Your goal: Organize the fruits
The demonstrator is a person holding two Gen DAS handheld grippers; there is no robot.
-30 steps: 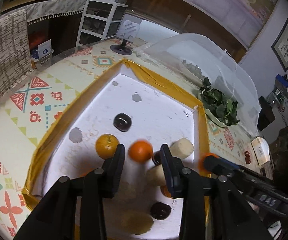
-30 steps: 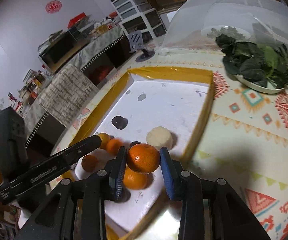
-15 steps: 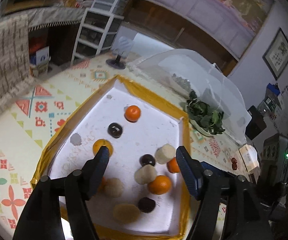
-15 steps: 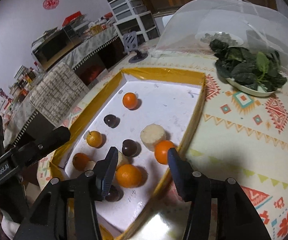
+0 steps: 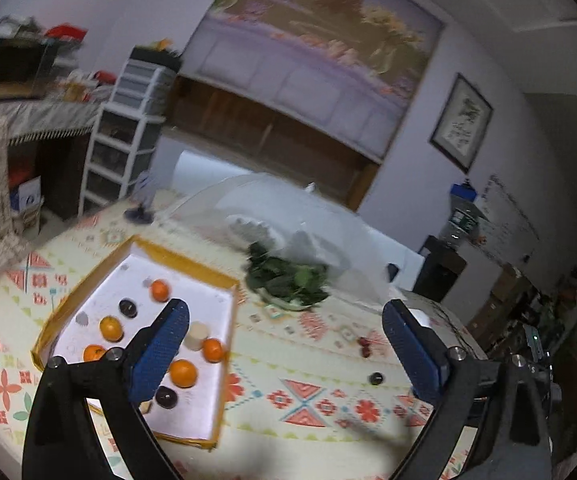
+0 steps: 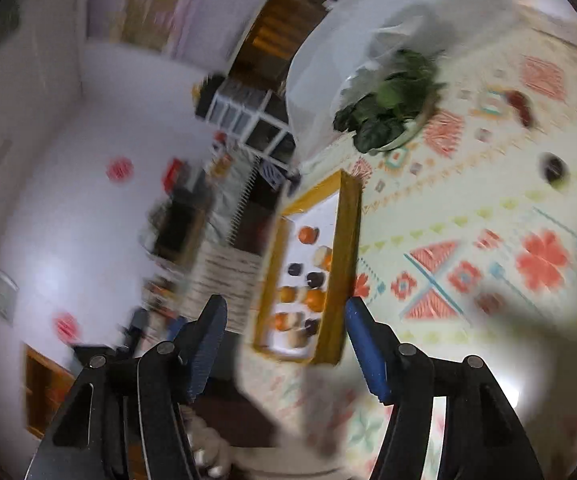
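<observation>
Both tools had just been opening and held nothing: the left tool point(image 5: 284, 344) gaped wide, the right tool point(image 6: 284, 344) about halfway. Most fruits lay in the yellow-rimmed tray point(image 5: 224, 360); a dark fruit point(image 5: 376, 378) sat loose on the desk point(image 5: 328, 360). Reaching it next seemed wise, approaching slowly with jaws straddling it.

Landscape mural point(image 5: 312, 36), white drawer tower point(image 5: 122, 136)
</observation>
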